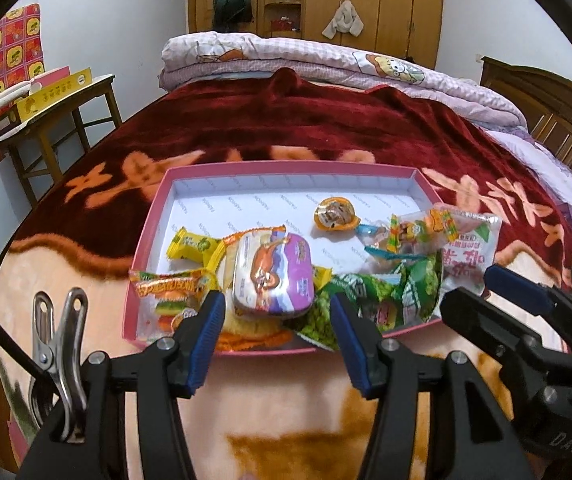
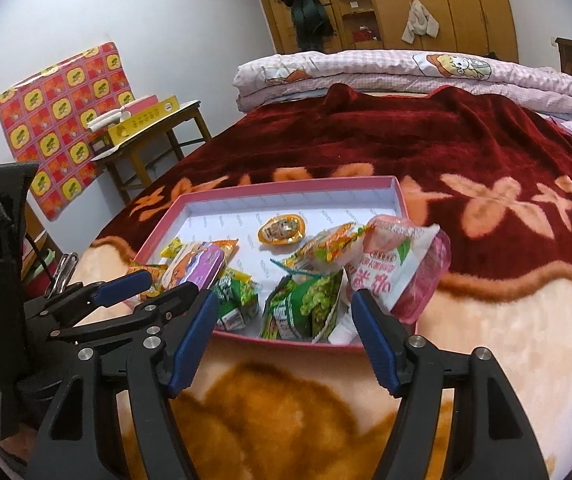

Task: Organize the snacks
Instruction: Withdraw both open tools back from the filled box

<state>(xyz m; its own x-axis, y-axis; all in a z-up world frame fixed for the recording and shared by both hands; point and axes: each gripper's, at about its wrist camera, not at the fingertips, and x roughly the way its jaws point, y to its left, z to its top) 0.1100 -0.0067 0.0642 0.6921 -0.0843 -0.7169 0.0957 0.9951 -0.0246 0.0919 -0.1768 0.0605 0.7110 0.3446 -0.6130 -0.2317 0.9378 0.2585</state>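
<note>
Pink tray [image 1: 148, 236] w/ snacks sits on the bed's blanket [image 1: 286, 120]: purple tin [image 1: 274, 276], green pea packs [image 2: 301, 308], orange jelly cup [image 1: 335, 214], pink-white bag [image 2: 389, 268] leaning over the right rim. Left hand-held gripper [image 1: 278, 340] and right hand-held gripper [image 2: 286, 340] both spread, nothing pinched, just short of tray's near edge.

tray's [image 1: 154, 220] far half open, snacks [image 1: 274, 276] crowd near edge

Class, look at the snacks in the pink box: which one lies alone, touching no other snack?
The small round orange cup, on the bare white floor near the box's far wall. The other snacks crowd together along the near edge.
</note>
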